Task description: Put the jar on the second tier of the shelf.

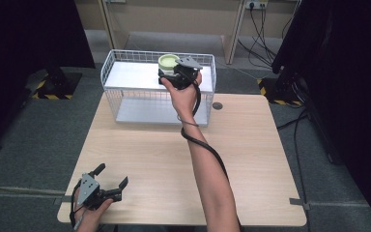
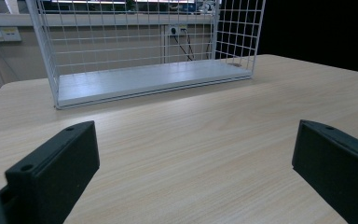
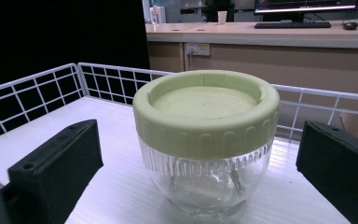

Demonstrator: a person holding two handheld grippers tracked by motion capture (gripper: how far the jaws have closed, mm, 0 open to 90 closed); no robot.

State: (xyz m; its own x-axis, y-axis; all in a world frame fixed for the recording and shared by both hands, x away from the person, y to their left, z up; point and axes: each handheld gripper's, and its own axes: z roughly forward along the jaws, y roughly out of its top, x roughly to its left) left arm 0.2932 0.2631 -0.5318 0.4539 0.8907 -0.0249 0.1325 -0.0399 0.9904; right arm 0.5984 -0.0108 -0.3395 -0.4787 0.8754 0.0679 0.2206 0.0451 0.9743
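Observation:
A clear jar with a pale green lid (image 3: pixel 206 121) stands upright on the white top shelf of a wire rack (image 3: pixel 37 88). My right gripper (image 3: pixel 200 154) is open, one jaw on each side of the jar and a gap at both sides. In the high view, the jar (image 1: pixel 168 61) is at the back right of the rack (image 1: pixel 125 92), with the right gripper (image 1: pixel 171 72) held up to it by a hand. My left gripper (image 1: pixel 112 175) rests open near the table's front left corner, nothing between its jaws. The left gripper (image 2: pixel 196 154) faces the rack's lower shelf (image 2: pixel 140 79).
The rack stands at the far edge of the light wooden table (image 1: pixel 251 159). A small dark round cap (image 1: pixel 217 105) is set into the tabletop right of the rack. Dark stands flank the table, and cables (image 1: pixel 261 29) lie on the floor behind.

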